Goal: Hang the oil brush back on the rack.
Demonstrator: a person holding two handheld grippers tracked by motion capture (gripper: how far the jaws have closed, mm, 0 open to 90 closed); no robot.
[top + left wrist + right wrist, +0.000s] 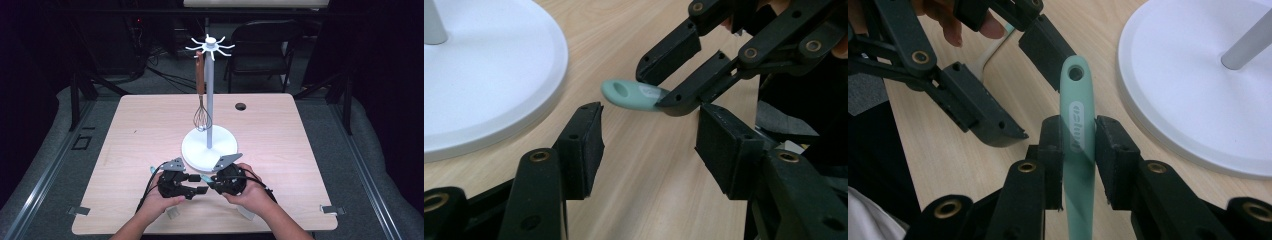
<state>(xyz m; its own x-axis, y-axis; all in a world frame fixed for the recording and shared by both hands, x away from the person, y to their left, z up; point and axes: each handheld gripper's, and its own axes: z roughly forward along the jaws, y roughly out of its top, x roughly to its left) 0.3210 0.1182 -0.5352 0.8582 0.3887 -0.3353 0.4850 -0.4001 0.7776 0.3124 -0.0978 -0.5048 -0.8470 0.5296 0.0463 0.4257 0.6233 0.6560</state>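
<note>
A white utensil stand (209, 142) sits on the wooden desk (135, 150), its round base near the person's edge and its grey pole rising to a ring of white hooks (210, 47). One hook carries a whisk (201, 95) with a brown wooden handle, hanging just left of the pole with its wire loops above the base.

In front of the base, the right hand-held gripper (209, 181) is clenched on a mint-green utensil handle (1077, 135); in the right gripper view the pads press both sides of the handle, which juts forward past them (a hanging hole shows near its rounded tip). The rest of the utensil is hidden behind the jaws.

The left hand-held gripper (200, 190) faces it from the other side, jaws spread wide and holding nothing. In the left gripper view the green tip points toward the gap between the left pads (583, 150) but stops short of it, above the desk and apart from both pads. The stand's base lies just beside both grippers.
</note>
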